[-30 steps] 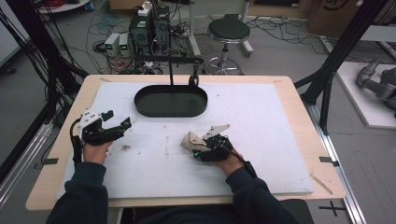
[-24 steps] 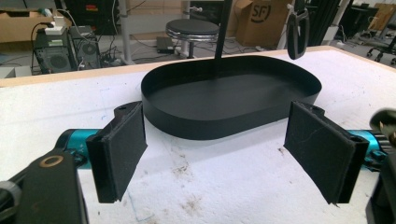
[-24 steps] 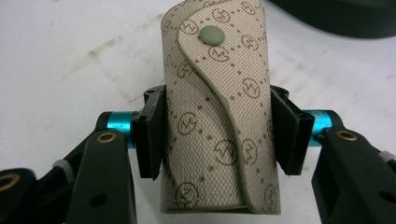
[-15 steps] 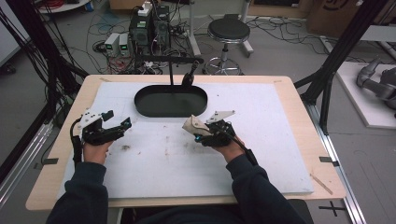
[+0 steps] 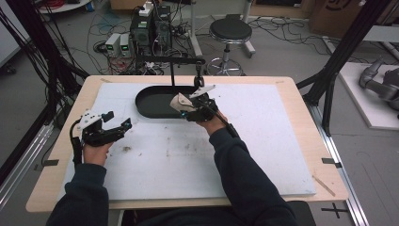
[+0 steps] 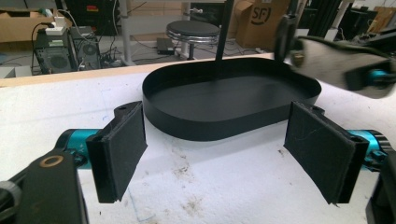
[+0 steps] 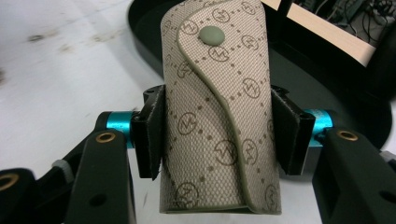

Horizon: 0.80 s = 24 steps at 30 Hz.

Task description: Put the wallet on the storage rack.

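Beige patterned pouch was held upright across its middle by the right tongs, at the black tray's near rim. Judged light, soft, crushable; mid-body grip seemed best. Left tongs were spread wide, empty, over the worktop.

A pale wooden surface carries a white mat that covers nearly all of it — smudged with brown stains near the middle. On the mat's far side sits a black oval tray, shallow and straight-walled, close to the surface's far edge.
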Each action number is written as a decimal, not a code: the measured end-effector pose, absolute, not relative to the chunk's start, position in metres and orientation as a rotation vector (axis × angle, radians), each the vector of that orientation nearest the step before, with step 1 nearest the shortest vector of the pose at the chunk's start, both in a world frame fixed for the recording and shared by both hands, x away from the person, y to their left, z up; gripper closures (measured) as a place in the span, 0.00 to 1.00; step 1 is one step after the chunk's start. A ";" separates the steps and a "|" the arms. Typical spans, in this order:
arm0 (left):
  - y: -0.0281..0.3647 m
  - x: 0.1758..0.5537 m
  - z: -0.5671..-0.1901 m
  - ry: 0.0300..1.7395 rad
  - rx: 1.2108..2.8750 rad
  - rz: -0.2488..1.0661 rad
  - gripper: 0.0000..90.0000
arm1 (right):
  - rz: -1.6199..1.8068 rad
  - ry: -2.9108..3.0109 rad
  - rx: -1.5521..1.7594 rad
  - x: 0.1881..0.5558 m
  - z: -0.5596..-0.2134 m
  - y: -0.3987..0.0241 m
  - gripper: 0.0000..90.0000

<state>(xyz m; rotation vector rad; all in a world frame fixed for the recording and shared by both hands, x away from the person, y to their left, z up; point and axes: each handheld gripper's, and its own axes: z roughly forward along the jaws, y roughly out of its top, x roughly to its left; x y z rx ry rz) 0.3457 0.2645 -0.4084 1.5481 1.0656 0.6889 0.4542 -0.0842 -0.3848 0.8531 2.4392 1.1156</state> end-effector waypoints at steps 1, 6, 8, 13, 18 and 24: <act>0.265 0.346 -0.408 1.065 1.546 0.687 0.23 | 1.123 2.435 0.864 0.460 -0.387 -0.079 0.50; 0.266 0.346 -0.408 1.066 1.541 0.688 0.23 | 1.102 2.438 0.889 0.480 -0.394 -0.057 0.49; 0.266 0.346 -0.408 1.069 1.536 0.688 0.23 | 1.091 2.433 0.902 0.487 -0.396 -0.049 0.49; 0.267 0.345 -0.408 1.066 1.535 0.688 0.23 | 1.053 2.421 0.921 0.501 -0.401 -0.031 0.49; 0.266 0.344 -0.408 1.063 1.536 0.689 0.23 | 1.004 2.429 0.974 0.513 -0.415 -0.023 0.48; 0.265 0.344 -0.408 1.060 1.544 0.689 0.23 | 0.910 2.416 1.006 0.520 -0.429 -0.018 0.46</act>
